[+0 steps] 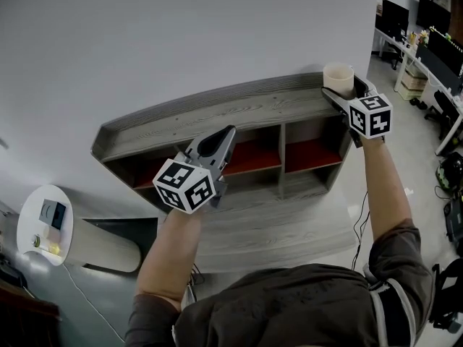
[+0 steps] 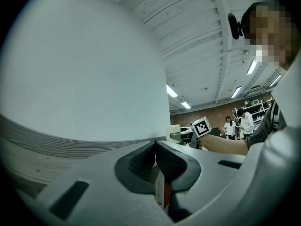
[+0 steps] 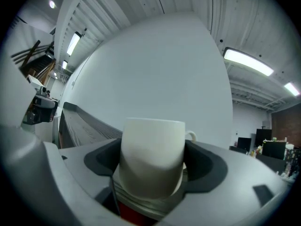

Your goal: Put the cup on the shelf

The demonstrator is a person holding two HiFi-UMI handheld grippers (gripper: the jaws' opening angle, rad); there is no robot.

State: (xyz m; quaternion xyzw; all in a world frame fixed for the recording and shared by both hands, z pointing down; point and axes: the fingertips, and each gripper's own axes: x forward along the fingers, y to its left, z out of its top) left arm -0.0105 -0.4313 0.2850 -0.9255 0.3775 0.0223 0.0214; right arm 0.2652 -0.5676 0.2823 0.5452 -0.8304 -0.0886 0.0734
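Left fingers (image 1: 215, 144), nearest of all, are pressed together with nothing between them, and hang over the front edge of the shelf (image 1: 239, 110) top, near its middle. Right fingers (image 1: 334, 98) stand wide apart and clasp the white cup (image 1: 338, 76) on both sides; it is upright, handle on its far side. It is at the right end of the shelf top, close to the back right corner; whether its base touches the top is unclear.
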